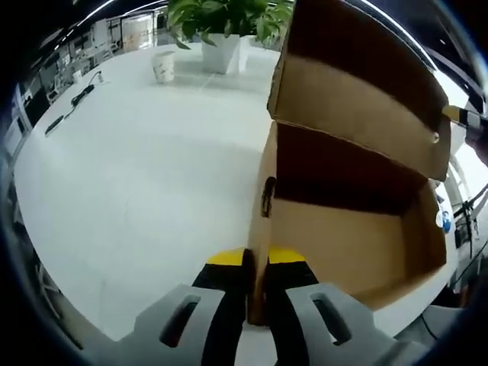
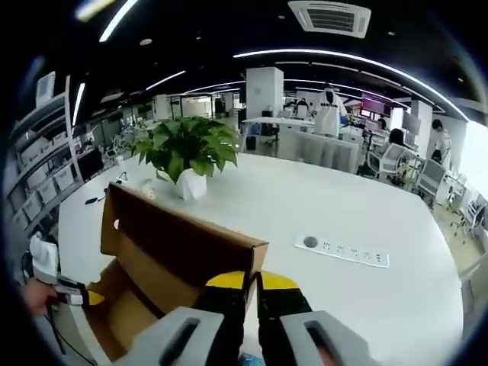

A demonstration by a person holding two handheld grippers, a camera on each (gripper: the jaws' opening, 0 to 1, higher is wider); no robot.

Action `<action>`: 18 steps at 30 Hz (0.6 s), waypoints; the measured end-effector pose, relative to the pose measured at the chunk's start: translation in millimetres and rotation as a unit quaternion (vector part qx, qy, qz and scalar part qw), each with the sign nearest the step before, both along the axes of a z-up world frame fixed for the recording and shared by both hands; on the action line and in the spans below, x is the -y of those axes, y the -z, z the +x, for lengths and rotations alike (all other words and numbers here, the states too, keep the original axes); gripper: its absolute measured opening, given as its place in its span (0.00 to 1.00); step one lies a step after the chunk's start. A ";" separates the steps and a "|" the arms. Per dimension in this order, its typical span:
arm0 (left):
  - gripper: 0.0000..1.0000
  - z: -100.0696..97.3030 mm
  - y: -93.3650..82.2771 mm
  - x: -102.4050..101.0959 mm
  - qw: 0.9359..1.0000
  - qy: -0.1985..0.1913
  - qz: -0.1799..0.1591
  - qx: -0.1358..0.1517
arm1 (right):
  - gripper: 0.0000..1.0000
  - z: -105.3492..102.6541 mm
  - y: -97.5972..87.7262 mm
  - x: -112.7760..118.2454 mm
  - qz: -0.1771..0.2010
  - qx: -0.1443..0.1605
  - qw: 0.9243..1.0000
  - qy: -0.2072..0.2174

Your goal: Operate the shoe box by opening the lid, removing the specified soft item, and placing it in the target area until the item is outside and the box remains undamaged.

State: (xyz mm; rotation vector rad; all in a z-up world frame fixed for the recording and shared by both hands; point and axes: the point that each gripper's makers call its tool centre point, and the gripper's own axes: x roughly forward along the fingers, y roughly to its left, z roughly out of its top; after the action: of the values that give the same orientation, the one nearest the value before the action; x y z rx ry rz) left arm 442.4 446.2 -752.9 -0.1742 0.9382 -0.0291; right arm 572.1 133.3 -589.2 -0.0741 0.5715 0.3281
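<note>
While the left gripper (image 1: 256, 263) pinches the near wall of the shoe box (image 1: 335, 229) between its 2 closed yellow-tipped jaws, apparently to keep the cardboard from sliding on the white table (image 1: 137, 175), the right gripper (image 2: 252, 284) is clamped on the free edge of the lid (image 2: 183, 240), its 2 jaws pressed together over the rim, seemingly to keep the flap raised. In the left gripper view the lid stands up at the far side of the box and the brown floor inside looks bare; the soft item cannot be made out there, so whether it sits in a hidden corner cannot be told. At the left edge of the right gripper view the other gripper, in a person's hand (image 2: 34, 296), meets the box. Farther off stand a potted plant (image 2: 187, 156) and a paper cup (image 1: 163, 66), with a power strip (image 2: 341, 250) to the right on the table, leaving bare surface where an item could be set down.
</note>
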 end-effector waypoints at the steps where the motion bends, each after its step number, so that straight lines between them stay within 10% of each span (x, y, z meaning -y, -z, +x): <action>1: 0.06 0.7 0.0 0.2 1.000 -0.002 -0.002 0.000 | 0.00 -2.4 -0.7 0.3 0.000 0.003 1.000 0.002; 18: 0.08 -1.1 -7.8 6.5 0.999 -0.034 -0.029 -0.001 | 0.00 -31.8 -10.8 -3.9 0.000 0.041 0.999 0.017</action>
State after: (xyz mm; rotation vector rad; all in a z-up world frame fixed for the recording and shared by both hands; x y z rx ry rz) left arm 441.4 439.7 -745.1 -0.2597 0.9333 0.0076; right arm 540.4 137.2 -578.5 -0.0774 0.4918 0.2912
